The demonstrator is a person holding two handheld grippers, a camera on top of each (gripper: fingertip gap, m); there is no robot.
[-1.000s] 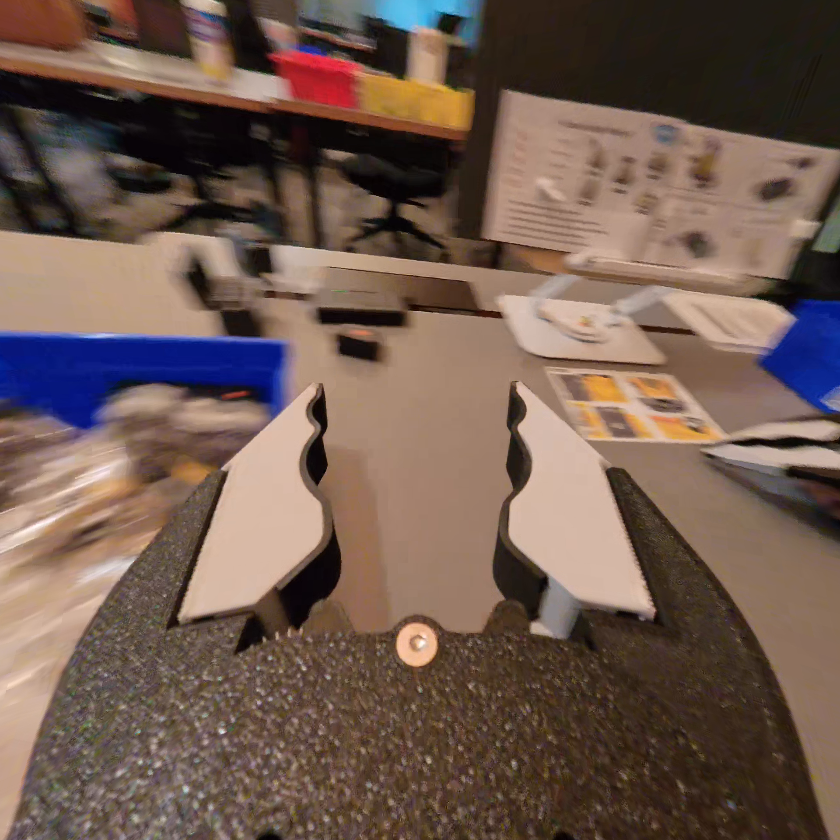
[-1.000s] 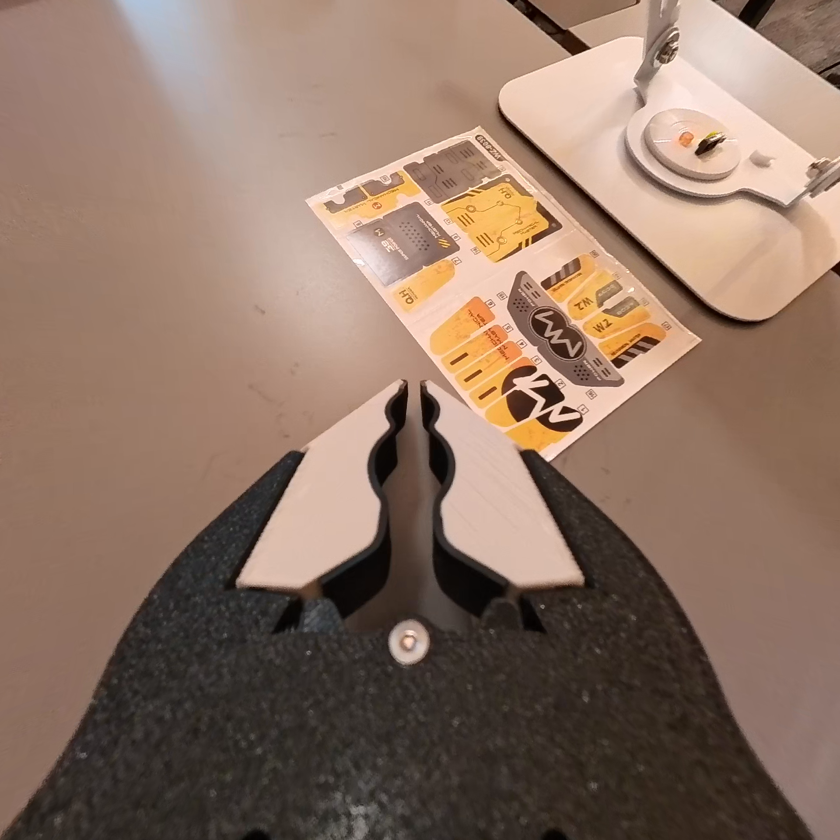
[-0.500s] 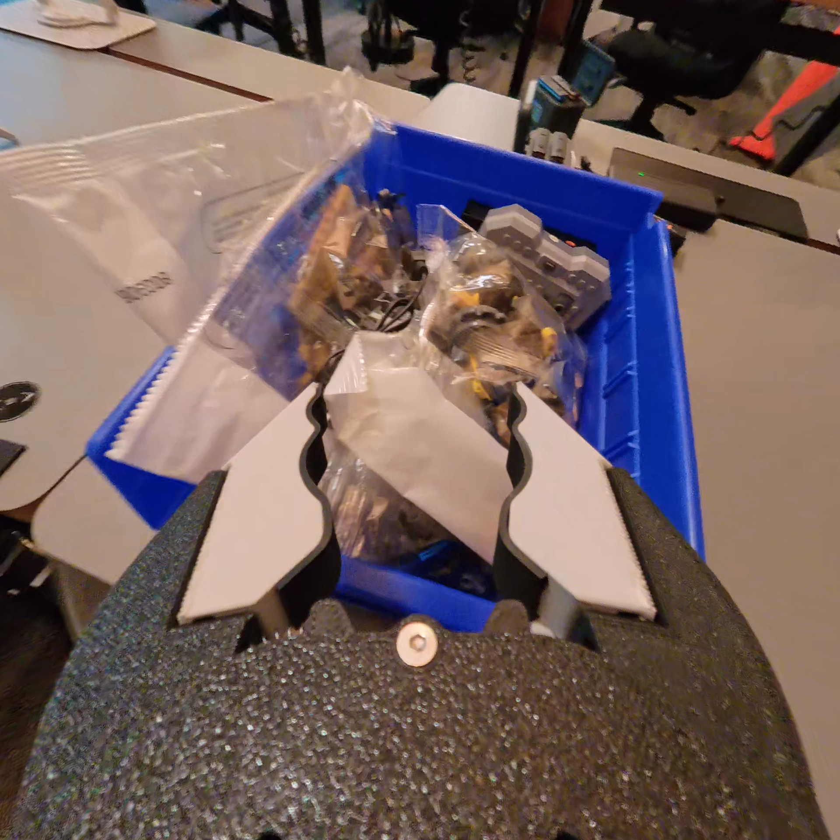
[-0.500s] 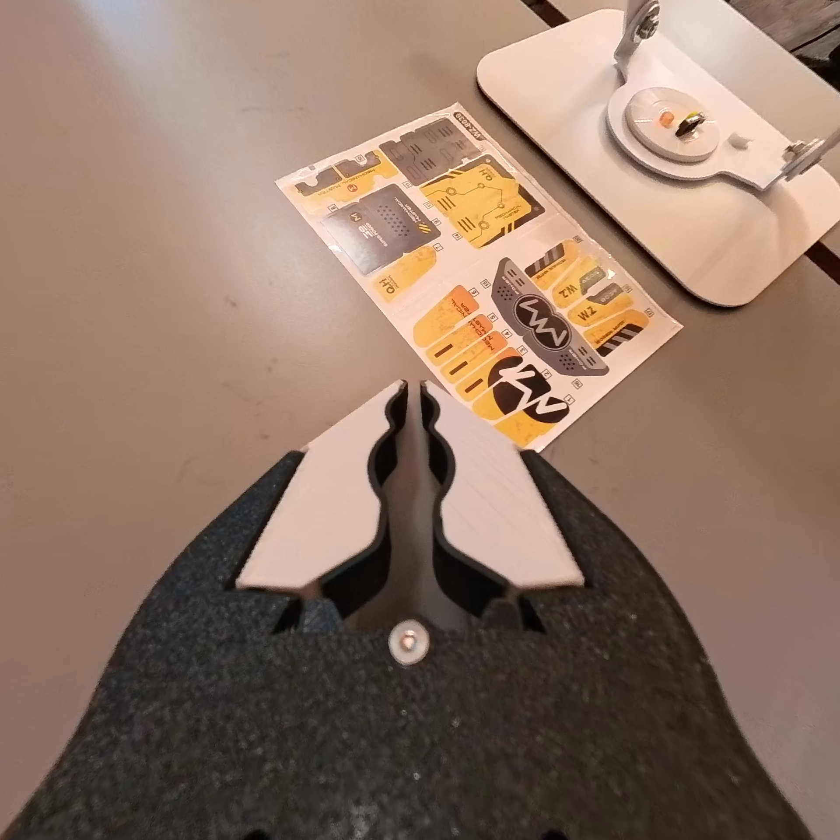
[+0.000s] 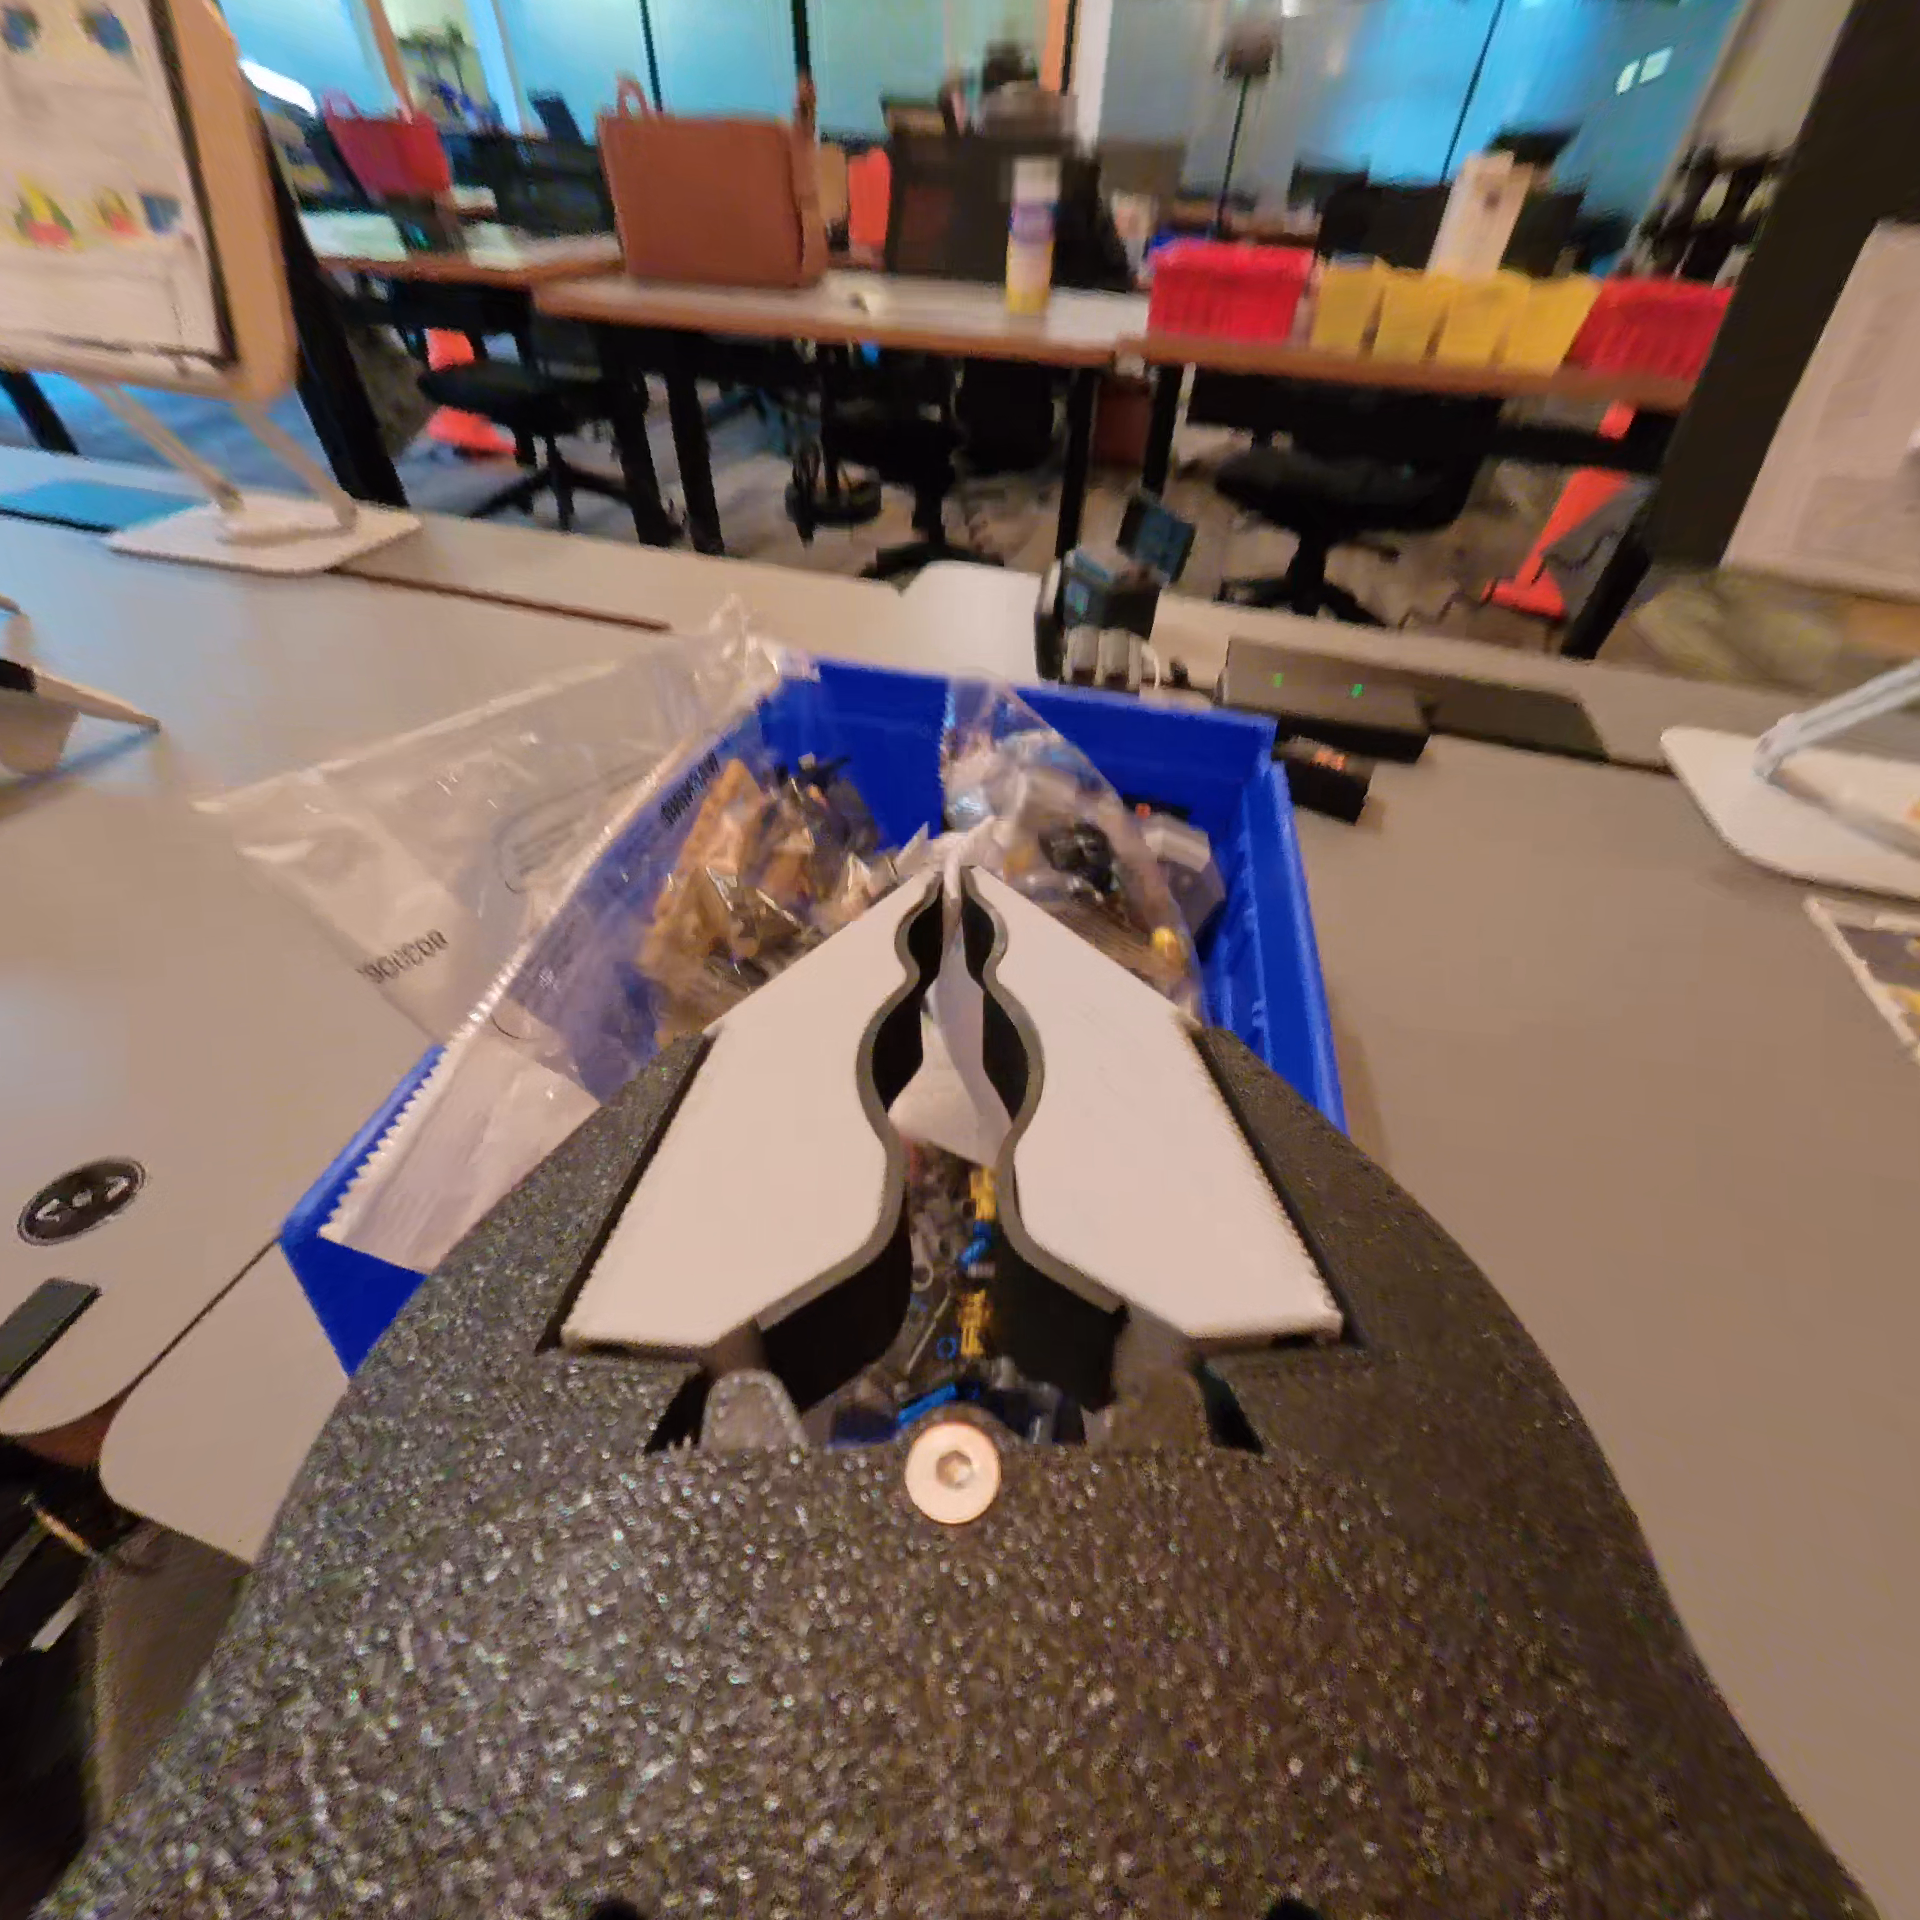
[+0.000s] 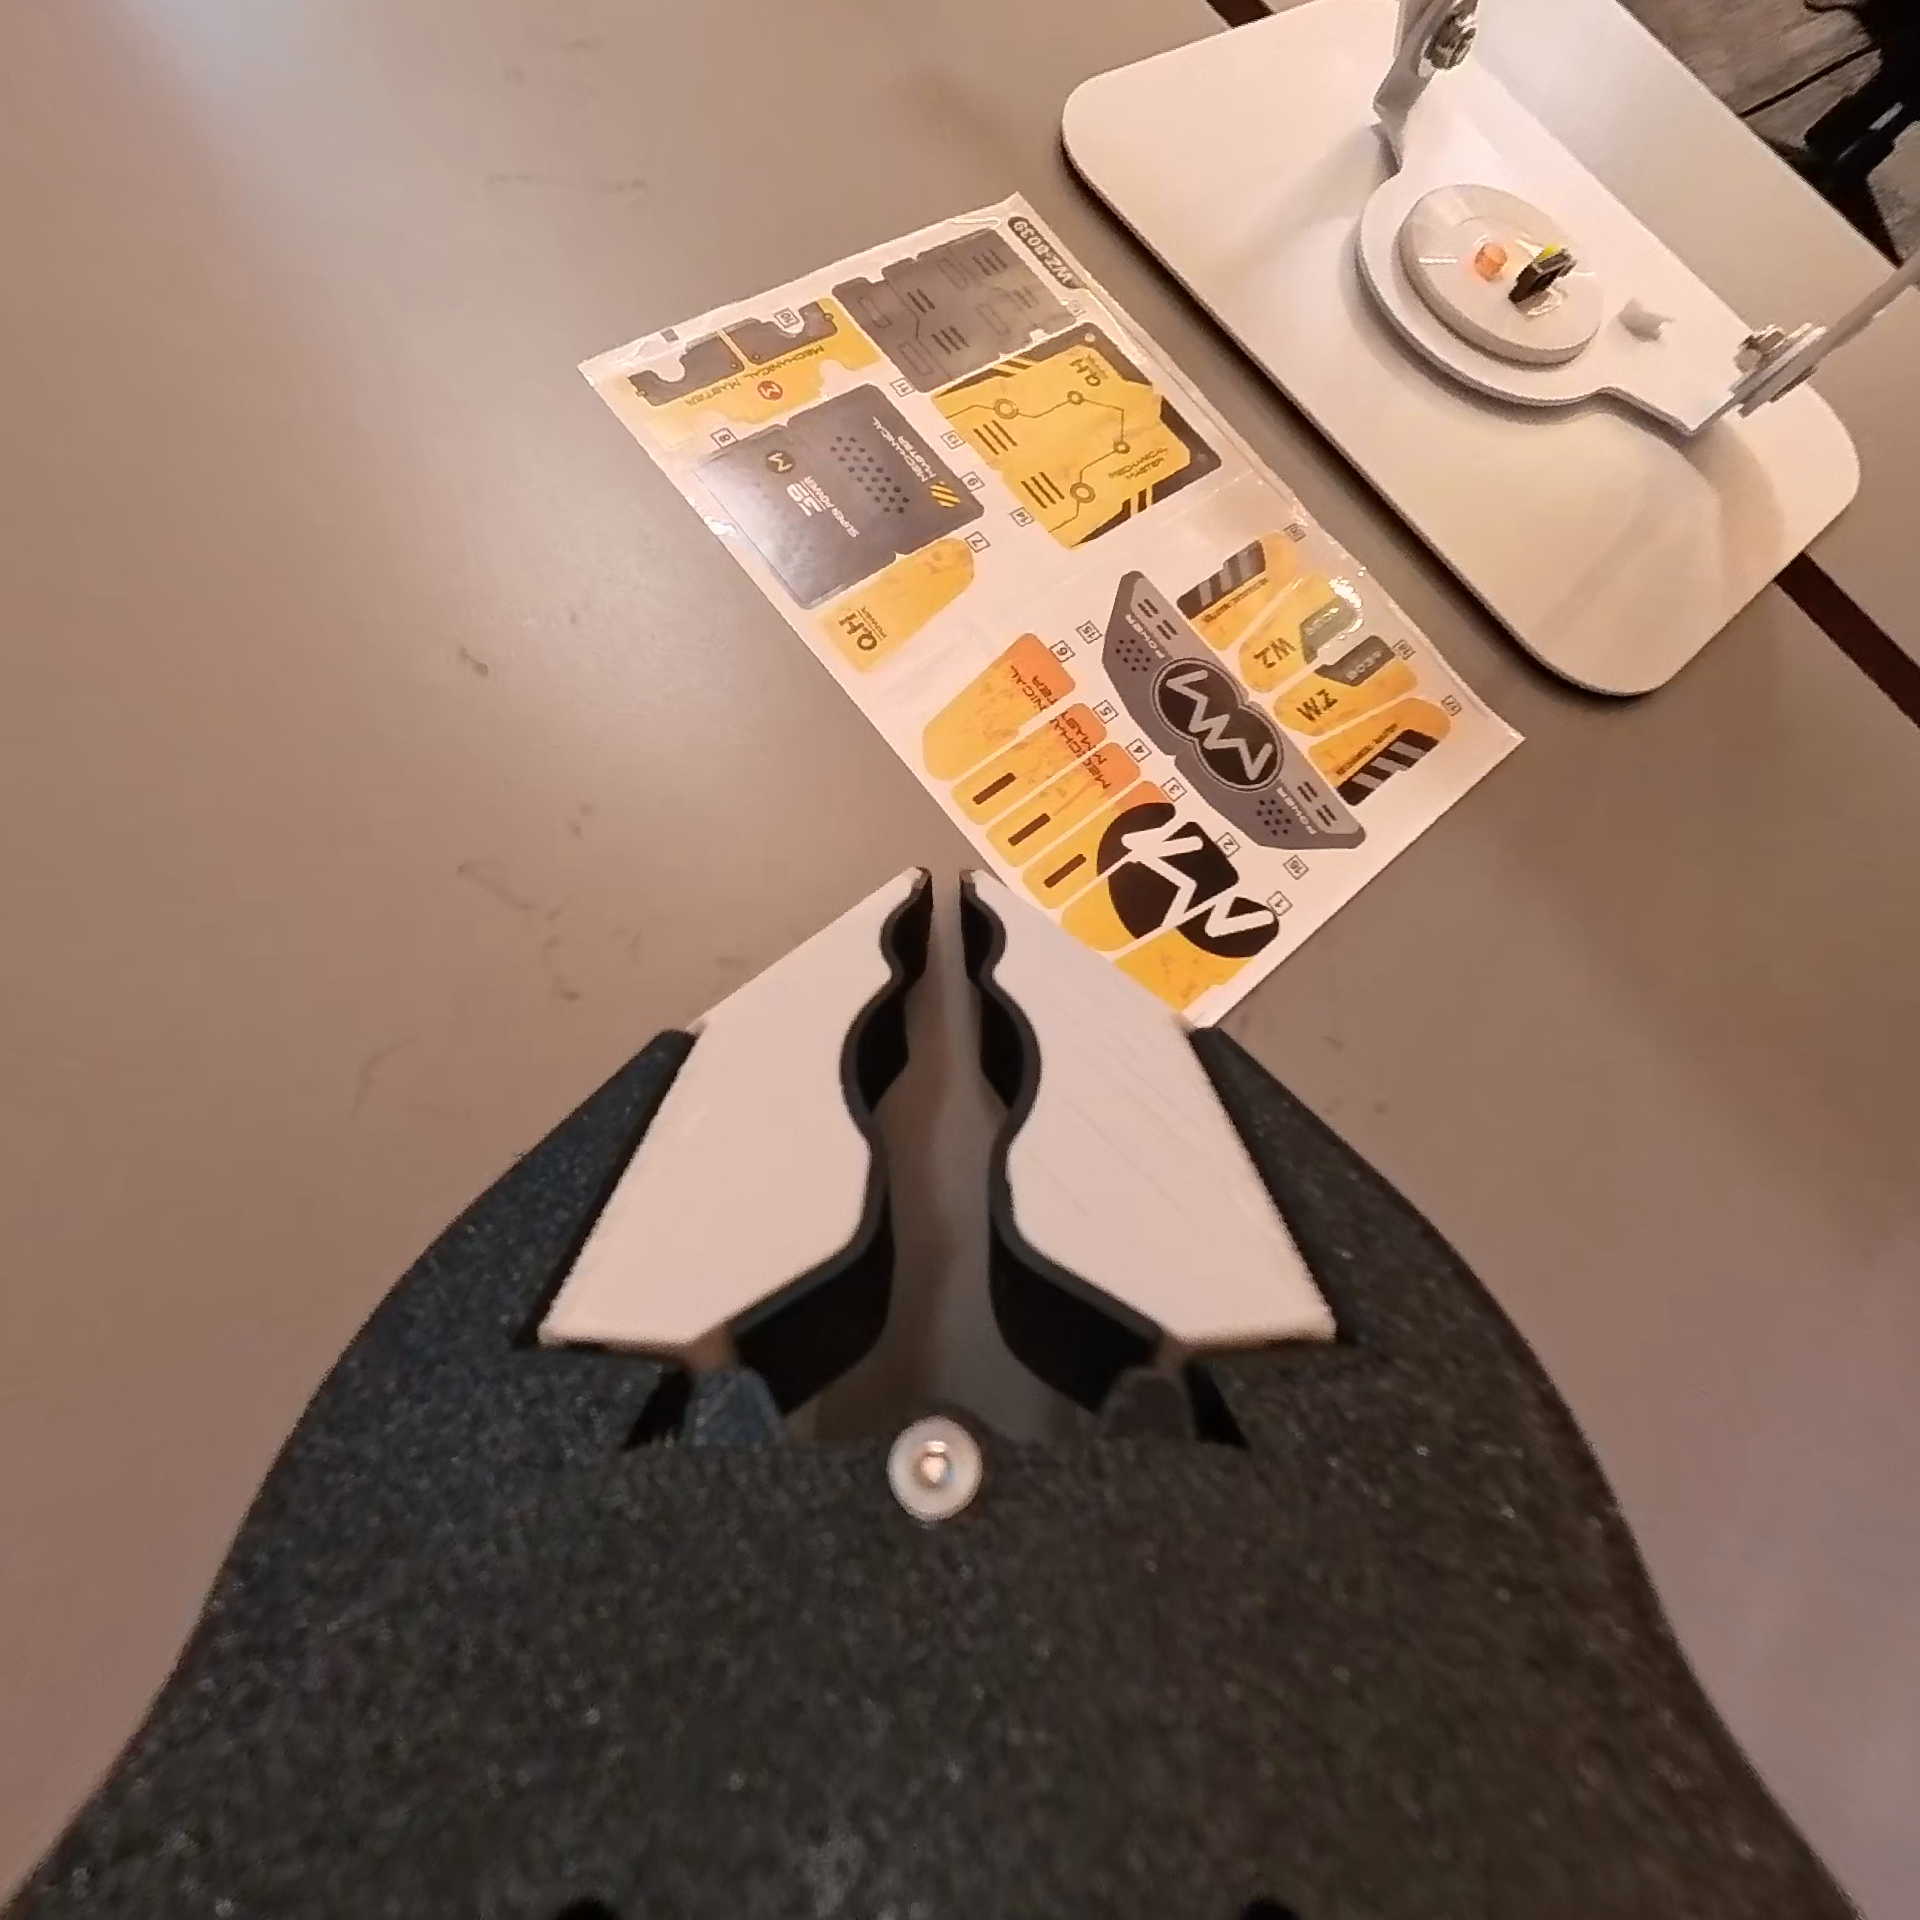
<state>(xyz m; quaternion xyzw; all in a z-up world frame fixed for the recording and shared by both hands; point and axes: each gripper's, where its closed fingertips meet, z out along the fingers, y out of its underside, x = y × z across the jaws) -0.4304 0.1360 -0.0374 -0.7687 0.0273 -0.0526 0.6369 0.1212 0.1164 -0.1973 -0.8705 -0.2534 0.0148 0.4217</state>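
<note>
My left gripper point(image 5: 954, 883) is over a blue bin point(image 5: 1280, 935) on the grey table and is shut on the white top of a plastic bag point(image 5: 940, 1091) of small parts. The bin holds several clear bags of yellow, black and blue parts point(image 5: 748, 904). A large clear bag point(image 5: 447, 862) hangs over the bin's left wall. My right gripper point(image 6: 943, 883) is shut and empty, hovering above the grey table point(image 6: 364, 520). A yellow and grey sticker sheet point(image 6: 1039, 623) lies flat just beyond it to the right.
A white stand base point(image 6: 1455, 364) with a round disc sits beyond the sticker sheet; it also shows in the left wrist view point(image 5: 1787, 821). Black devices point(image 5: 1320, 696) lie behind the bin. Another white stand point(image 5: 260, 530) is far left. Tables and chairs fill the background. Tip to tip, the grippers are about 60 centimetres apart.
My left gripper swung from the open table to the blue bin, then closed on the white bag top and tilted up. My right gripper stayed shut and drifted slightly over the sticker sheet.
</note>
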